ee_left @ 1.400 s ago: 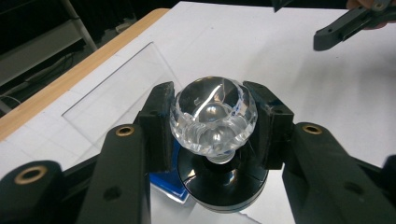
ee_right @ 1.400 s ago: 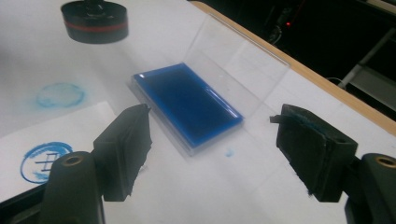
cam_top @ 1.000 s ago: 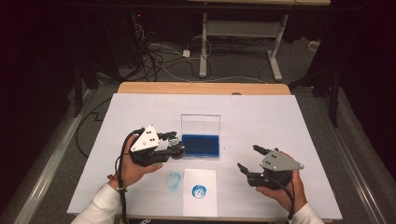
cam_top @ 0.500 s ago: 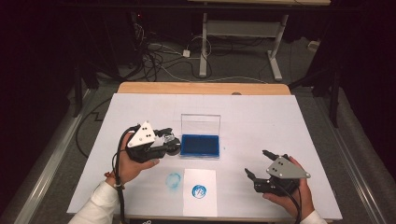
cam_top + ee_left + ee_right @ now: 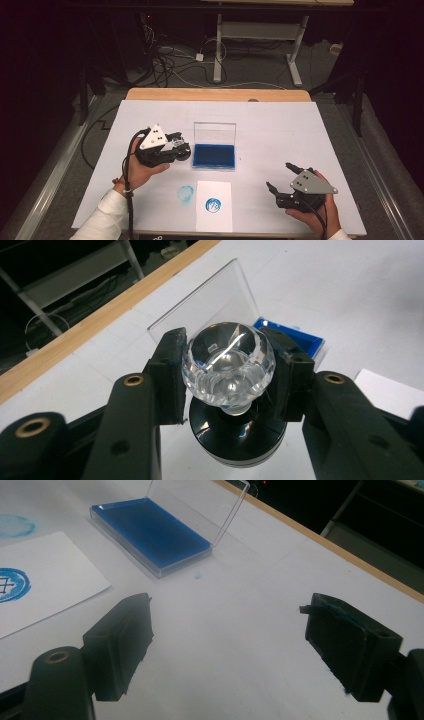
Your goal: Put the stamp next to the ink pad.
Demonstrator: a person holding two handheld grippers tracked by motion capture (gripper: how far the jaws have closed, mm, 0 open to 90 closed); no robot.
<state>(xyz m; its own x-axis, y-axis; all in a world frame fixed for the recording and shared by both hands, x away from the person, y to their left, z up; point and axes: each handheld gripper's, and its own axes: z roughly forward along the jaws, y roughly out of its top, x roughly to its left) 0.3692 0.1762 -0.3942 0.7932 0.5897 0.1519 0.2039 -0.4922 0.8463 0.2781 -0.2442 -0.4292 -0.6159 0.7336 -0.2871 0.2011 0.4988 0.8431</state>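
Stamping job looks mostly done. White card (image 5: 214, 205) just in front of the blue ink pad (image 5: 215, 155) already carries a round blue print (image 5: 213, 205); a fainter blue smudge (image 5: 186, 193) sits on the table cover just left of the card.

Left gripper (image 5: 176, 148) is clamped on the stamp (image 5: 229, 371), pinching its clear faceted knob; black round base hangs below the jaws. Stamp sits just left of the ink pad, near its tray edge, above the table.

Right gripper (image 5: 281, 178) is spread wide, nothing between the jaws, low over the white table cover (image 5: 300, 125), well right of the ink pad and in front of it.

Left to do, probably: set the stamp down or re-ink, maybe shut the clear lid (image 5: 215, 133), which stands upright at the pad's far edge.

Room: plenty of bare cover right of and behind the pad. Lid and tray rim are the close edges for the left gripper.
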